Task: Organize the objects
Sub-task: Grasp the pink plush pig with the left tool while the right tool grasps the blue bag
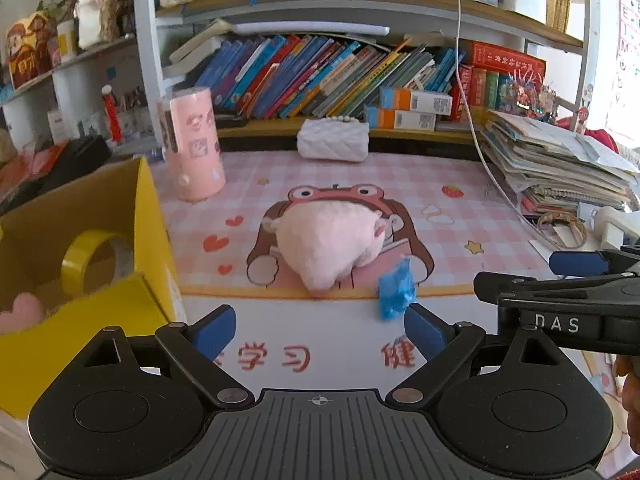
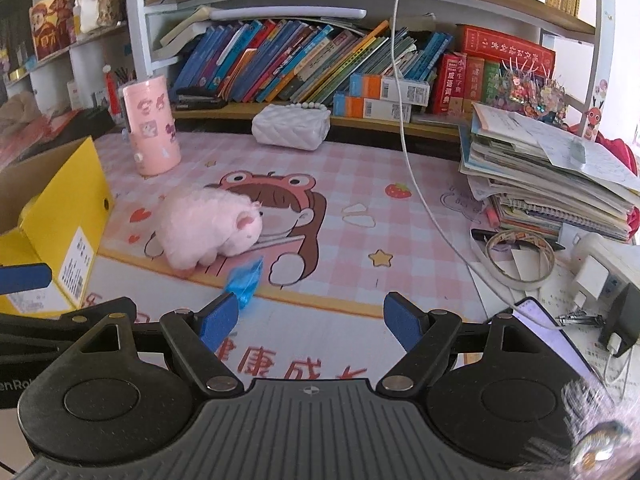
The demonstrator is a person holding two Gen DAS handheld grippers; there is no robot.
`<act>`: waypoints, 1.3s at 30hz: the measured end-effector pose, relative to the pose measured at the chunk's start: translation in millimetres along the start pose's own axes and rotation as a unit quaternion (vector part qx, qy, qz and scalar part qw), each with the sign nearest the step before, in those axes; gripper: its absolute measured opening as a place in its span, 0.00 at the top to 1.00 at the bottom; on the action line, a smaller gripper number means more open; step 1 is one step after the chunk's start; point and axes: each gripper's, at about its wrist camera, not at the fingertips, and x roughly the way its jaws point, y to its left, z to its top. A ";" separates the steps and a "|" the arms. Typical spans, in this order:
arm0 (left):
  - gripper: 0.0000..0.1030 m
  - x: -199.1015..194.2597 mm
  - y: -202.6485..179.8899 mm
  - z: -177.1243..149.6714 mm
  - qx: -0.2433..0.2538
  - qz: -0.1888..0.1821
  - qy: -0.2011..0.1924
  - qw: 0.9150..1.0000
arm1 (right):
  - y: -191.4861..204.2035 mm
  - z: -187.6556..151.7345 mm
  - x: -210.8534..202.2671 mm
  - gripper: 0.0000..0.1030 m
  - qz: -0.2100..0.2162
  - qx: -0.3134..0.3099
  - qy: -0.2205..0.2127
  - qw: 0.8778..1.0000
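Left tool (image 1: 319,330) near mat edge (image 1: 320,294)

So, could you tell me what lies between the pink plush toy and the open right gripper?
A small crumpled blue wrapper lies between the pink plush toy and the right gripper, seen in the right wrist view.
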 end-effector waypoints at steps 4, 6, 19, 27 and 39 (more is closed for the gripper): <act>0.10 7.2 -6.7 7.7 0.010 0.008 -0.005 1.000 | -7.8 8.3 6.0 0.23 0.004 0.006 -0.006 1.000; 0.10 11.6 -10.0 10.6 0.015 0.010 -0.005 1.000 | -11.5 12.6 9.5 0.23 0.006 0.008 -0.011 1.000; 0.11 43.9 -15.3 33.2 0.008 0.033 -0.008 0.999 | -32.8 34.5 35.6 0.23 0.016 0.030 -0.017 0.999; 0.11 72.1 5.2 53.3 -0.022 0.049 0.006 0.999 | -37.4 31.7 58.0 0.24 0.031 0.036 0.017 0.999; 0.11 76.8 19.4 57.9 -0.038 0.068 0.014 0.997 | 13.7 25.6 108.0 0.33 0.123 -0.027 0.082 0.989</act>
